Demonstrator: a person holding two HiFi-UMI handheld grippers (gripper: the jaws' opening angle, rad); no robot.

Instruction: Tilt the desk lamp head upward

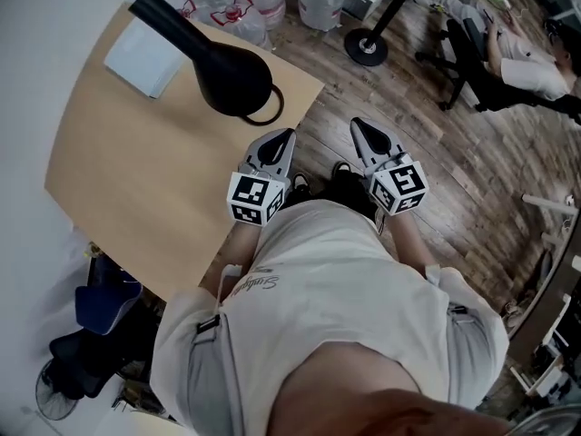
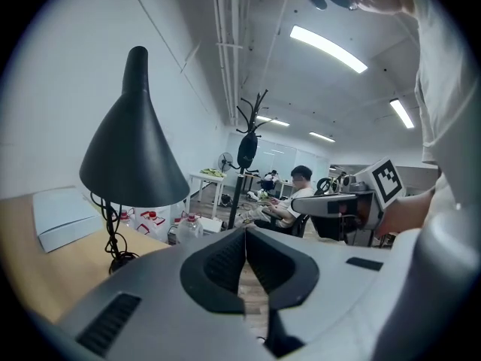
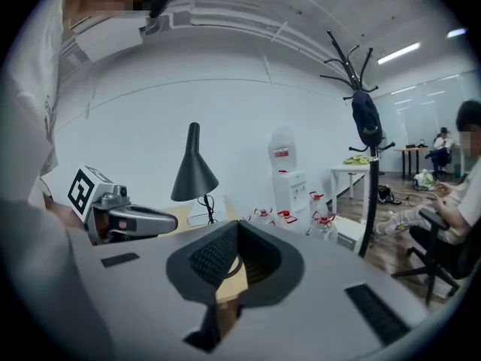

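Desk lamp (image 1: 218,66), black cone shade, sits by the tan wooden surface's (image 1: 136,180) corner, shade facing down. Left claw (image 1: 289,135) and right claw (image 1: 357,124) both pinched shut, empty, near that corner; left's maybe over the edge.

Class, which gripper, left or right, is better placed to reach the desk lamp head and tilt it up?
Left. The left gripper is by the desk edge, nearer the lamp head. The right gripper is over the floor, farther off. Both are shut and empty.

A light wooden table (image 1: 136,180) carries a black desk lamp (image 1: 222,71) and a pale flat pad (image 1: 145,57)
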